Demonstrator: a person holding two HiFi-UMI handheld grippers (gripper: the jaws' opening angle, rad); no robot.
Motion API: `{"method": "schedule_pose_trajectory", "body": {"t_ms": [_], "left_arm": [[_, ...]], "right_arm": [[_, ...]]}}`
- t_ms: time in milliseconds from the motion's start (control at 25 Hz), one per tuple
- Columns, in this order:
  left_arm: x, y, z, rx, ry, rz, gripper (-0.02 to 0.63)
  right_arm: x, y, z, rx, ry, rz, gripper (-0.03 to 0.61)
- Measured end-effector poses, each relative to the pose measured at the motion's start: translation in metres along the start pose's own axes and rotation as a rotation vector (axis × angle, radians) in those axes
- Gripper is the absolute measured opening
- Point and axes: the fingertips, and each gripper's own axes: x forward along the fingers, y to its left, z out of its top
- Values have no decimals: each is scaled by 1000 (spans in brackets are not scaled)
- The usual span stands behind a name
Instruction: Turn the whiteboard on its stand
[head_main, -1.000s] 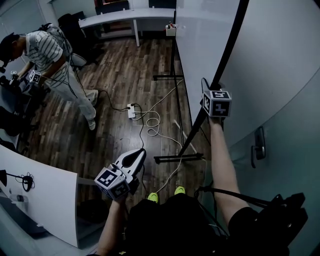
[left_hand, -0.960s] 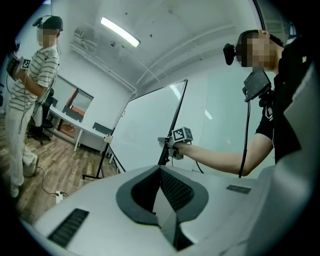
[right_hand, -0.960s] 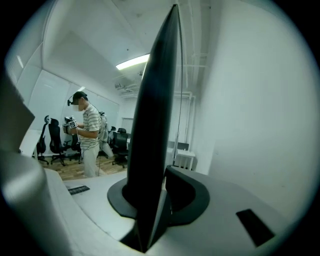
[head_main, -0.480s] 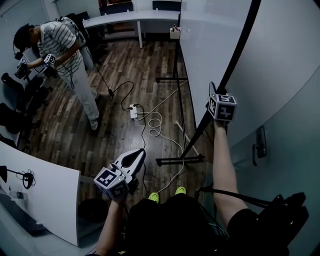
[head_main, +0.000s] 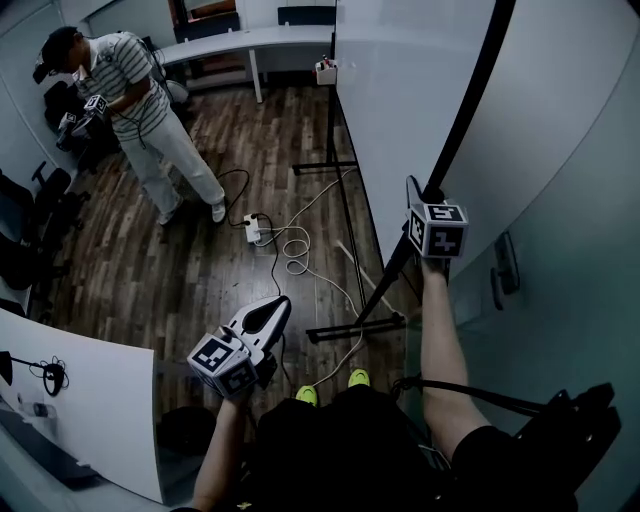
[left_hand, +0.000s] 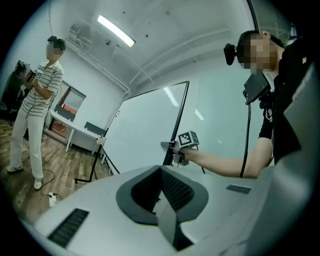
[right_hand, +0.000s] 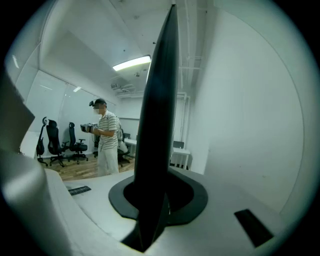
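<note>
Dark wooden floor (head_main: 150, 270) spread below, a power strip (head_main: 252, 228) and cables (head_main: 300, 255) lying on it. The whiteboard (head_main: 400, 90) stood on its stand (head_main: 345, 325) at the right. The right gripper (head_main: 420, 190) had just been closing its fingers, which clamped the whiteboard's black frame (head_main: 470, 100). The left gripper (head_main: 280, 305) hung well apart, fingers together and empty.

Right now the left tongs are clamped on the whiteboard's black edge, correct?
No, it is the right tongs that are clamped on the whiteboard's black edge; their jaws have just been closing with that edge between them, as the right gripper view shows. The left tongs hold nothing.
</note>
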Motion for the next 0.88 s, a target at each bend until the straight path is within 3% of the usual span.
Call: {"method": "schedule_pose_trajectory", "body": {"t_ms": [880], "left_arm": [[9,-36,2,30,17,-137,12]], "right_arm": [[-105,5,-8,26,41,-9,60]]}}
